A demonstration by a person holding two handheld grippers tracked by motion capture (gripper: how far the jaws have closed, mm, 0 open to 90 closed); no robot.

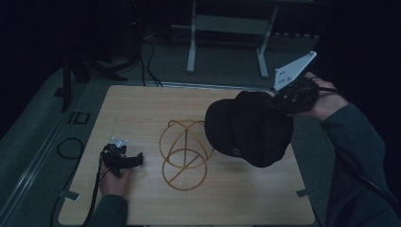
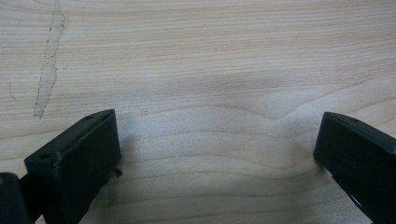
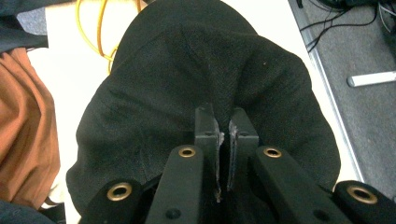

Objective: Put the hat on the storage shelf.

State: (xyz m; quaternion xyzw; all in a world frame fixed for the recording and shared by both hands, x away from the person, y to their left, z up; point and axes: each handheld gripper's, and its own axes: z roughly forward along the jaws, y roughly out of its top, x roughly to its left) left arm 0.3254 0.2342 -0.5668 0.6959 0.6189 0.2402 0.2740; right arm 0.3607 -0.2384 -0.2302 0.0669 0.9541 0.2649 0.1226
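A wooden table (image 1: 142, 109) is seen below. A black cap (image 1: 248, 127) is held above its right side — pinched between the closed jaws of the right gripper (image 1: 283, 100). A yellow wire stand (image 1: 184, 153) sits mid-table. The left gripper (image 1: 132, 160) rests on the table — jaws wide, nothing between.

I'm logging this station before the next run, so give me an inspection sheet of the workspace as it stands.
Surface: light wooden table, a pale scuff in the left gripper view.
Job's things: black cap held up above the table's right side; yellow wire stand at centre.
Clutter: nothing seen.
Grippers: right gripper shut on the cap's fabric; left gripper open, low over bare wood.
Cables: black cable trailing from the left gripper; loops on the floor.
Surroundings: dark room, grey floor, white frame legs behind.
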